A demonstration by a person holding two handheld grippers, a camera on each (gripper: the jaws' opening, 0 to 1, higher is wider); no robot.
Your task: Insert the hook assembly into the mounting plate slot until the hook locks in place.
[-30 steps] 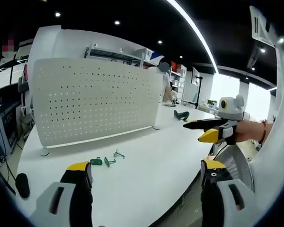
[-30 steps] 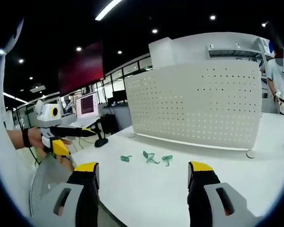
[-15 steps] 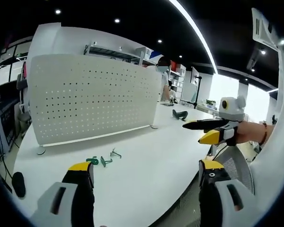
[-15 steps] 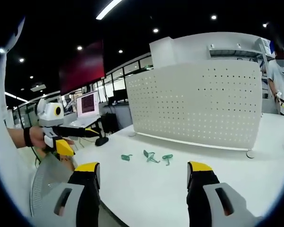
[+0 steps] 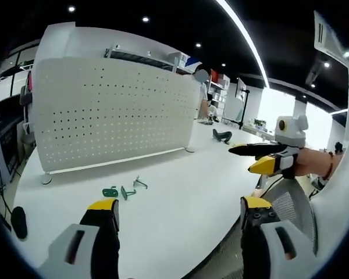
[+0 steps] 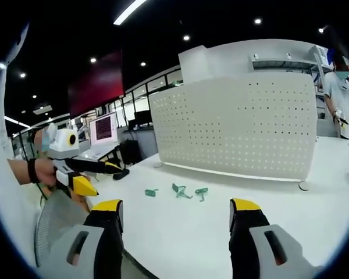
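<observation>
Approach step: your left gripper and right gripper stand wide open, empty. Next, reach down to the green hooks lying before the pegboard.

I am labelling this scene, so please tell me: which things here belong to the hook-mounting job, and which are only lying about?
For the job:
- green hooks, three small pieces loose on the white table
- white perforated panel, standing upright behind them
- left gripper and right gripper, both open and empty

Lying about:
- black object farther along the table
- monitor in the background
</observation>
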